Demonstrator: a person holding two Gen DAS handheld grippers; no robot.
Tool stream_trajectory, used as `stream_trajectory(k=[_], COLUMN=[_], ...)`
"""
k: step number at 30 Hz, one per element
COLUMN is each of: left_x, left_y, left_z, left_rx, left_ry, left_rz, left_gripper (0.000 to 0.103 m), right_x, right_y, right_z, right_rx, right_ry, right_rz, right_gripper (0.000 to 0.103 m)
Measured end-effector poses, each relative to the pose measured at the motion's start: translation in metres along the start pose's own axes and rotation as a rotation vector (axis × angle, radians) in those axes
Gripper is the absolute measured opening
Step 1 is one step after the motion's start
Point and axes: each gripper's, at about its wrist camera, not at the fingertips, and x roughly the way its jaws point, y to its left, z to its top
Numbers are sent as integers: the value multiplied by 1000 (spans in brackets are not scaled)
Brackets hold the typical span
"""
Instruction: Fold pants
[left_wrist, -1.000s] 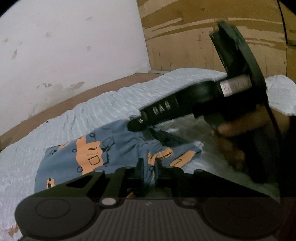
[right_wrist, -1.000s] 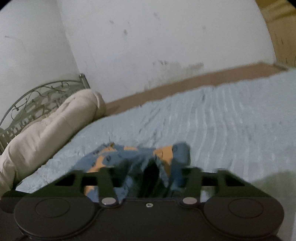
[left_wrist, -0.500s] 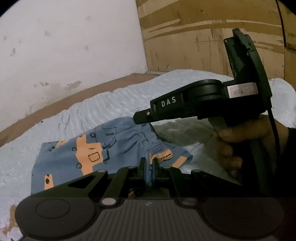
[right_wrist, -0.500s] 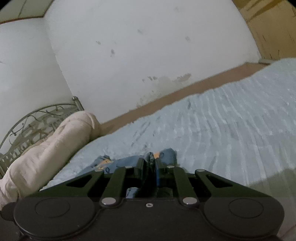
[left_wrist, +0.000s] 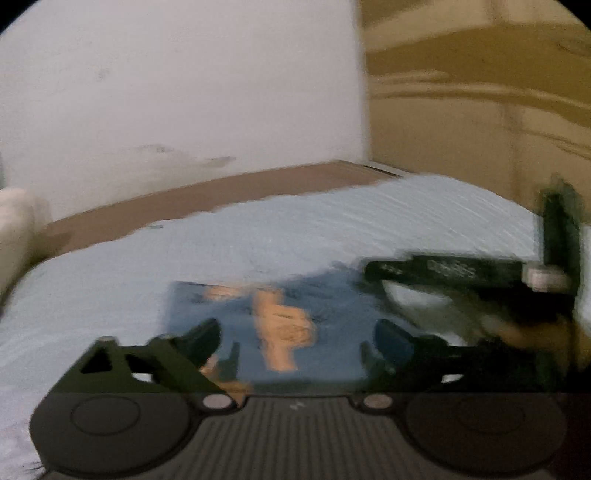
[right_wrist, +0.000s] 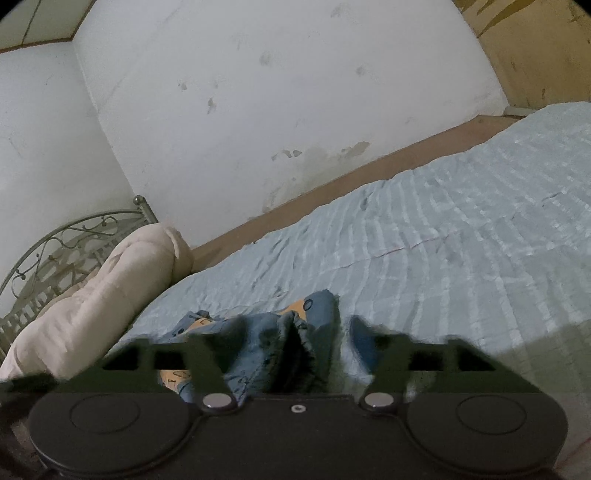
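Bedspread (right_wrist: 461, 258) under pants (left_wrist: 280, 317) (grippers opening)

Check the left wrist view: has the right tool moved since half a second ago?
Yes. The right tool now sits lower and farther right in the left wrist view, below the far edge of the bedspread instead of up against the brown wall; part of that shift may be camera motion.

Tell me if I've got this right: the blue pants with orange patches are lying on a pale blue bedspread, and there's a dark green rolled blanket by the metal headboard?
Not quite. The rolled blanket by the metal headboard is cream, not dark green; the right wrist view shows it. The rest stands: the blue pants with orange patches lie on the pale blue bedspread.
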Motion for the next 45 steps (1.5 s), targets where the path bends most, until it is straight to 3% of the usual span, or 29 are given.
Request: stream_trajectory(k=[2, 5, 7, 13, 17, 20, 24, 30, 34, 38, 41, 45], left_x=[0, 15, 36, 94, 104, 115, 117, 111, 97, 80, 73, 64], left_y=[22, 52, 66, 77, 70, 73, 86, 103, 101, 90, 83, 84], left_z=[11, 24, 29, 20, 3, -6, -11, -18, -19, -26, -33, -43], left_rx=[-78, -150, -167, -83, -69, -104, -187, -284, -279, -251, -237, -267], left_ry=[7, 45, 85, 138, 139, 160, 175, 169, 158, 138, 144, 153], left_rz=[95, 195, 220, 156, 153, 151, 118, 82, 93, 65, 77, 60], left_gripper=[102, 102, 102, 102, 102, 103, 103, 103, 102, 102, 102, 102], right_x=[-2, -2, 1, 24, 45, 60, 60, 63, 60, 39, 35, 29], right_y=[1, 4, 9, 44, 60, 55, 33, 34, 26, 34, 47, 65], right_z=[0, 1, 4, 7, 0, -2, 0, -3, -3, 1, -3, -21], right_rx=[-5, -17, -39, -227, -333, -321, -207, -220, -194, -180, -226, -346], right_ry=[-12, -16, -5, 57, 86, 117, 101, 85, 83, 14, 68, 126], right_rz=[-1, -20, -38, -67, -121, -204, -309, -366, -341, -270, -211, -279], right_gripper=[97, 102, 102, 102, 102, 102, 102, 102, 102, 102, 102, 102])
